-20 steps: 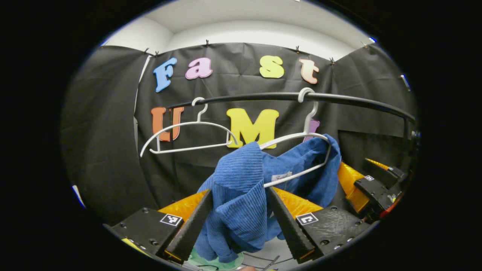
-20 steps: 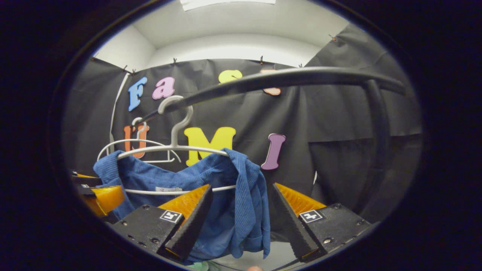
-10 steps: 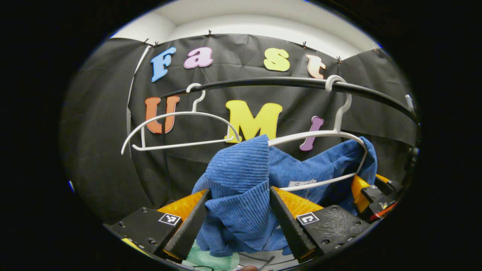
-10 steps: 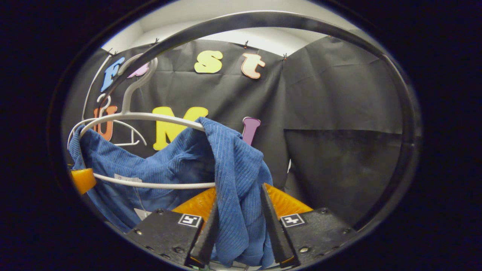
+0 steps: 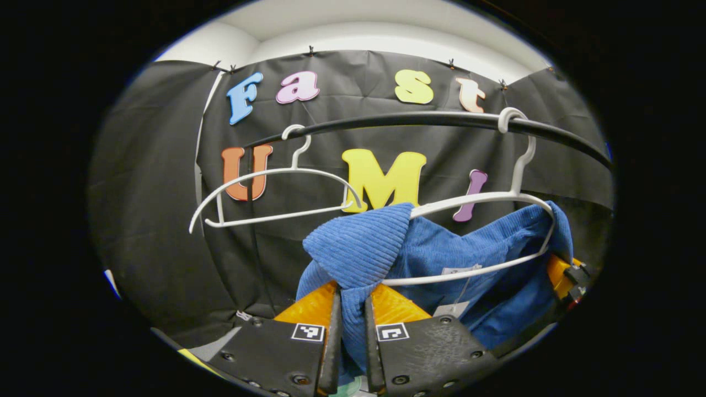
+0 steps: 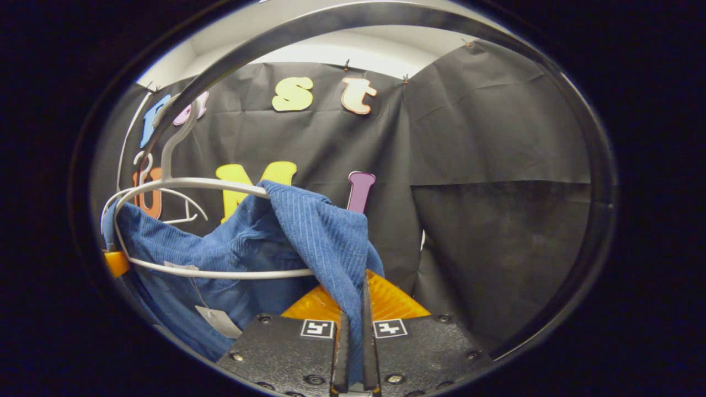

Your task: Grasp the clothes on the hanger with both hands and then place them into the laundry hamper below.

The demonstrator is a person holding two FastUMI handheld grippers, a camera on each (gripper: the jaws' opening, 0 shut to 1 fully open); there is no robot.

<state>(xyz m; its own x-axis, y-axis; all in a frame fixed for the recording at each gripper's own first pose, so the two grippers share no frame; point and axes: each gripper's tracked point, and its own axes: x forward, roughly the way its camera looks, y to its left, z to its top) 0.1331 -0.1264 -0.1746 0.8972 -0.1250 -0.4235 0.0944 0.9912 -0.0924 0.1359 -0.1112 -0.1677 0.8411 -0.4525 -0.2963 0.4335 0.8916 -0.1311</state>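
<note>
left gripper: left gripper (image 5: 348,331) sits at 6 o'clock of the left gripper view, jaws clenched on a fold of the blue ribbed corduroy garment (image 5: 386,248), cloth pinched between both fingers.
right gripper: right gripper (image 6: 353,336) at 6 o'clock of the right gripper view, jaws nearly closed, a thin edge of the blue ribbed corduroy garment (image 6: 309,231) squeezed between them.
garment position: draped on the white plastic hanger (image 5: 485,198), both shoulders over its arms, lower bar (image 6: 220,273) running across the cloth; paper tag (image 6: 218,321) dangles toward 7 o'clock.
hanger support: hook looped over the black metal rail (image 5: 386,118) at about 1 o'clock in the left gripper view.
second hanger: bare white plastic hanger (image 5: 276,193) on the same rail, toward 10 o'clock, just beside the garment's left shoulder.
hamper: cannot tell where it stands from these views.
step: both grasps look set, judged ready to pull the garment off.
risk 1: pulling straight down likely drags the hanger too; cloth wraps its arm ends, hook may jump the rail.
risk 2: right grip holds only a thin edge; judged weak, may slip under load.
risk 3: uneven pull could tilt the hanger and snag the neck opening on the lower bar.
risk 4: swinging hanger may knock the bare one beside it.
risk 5: hamper unseen, so the drop may miss.
</note>
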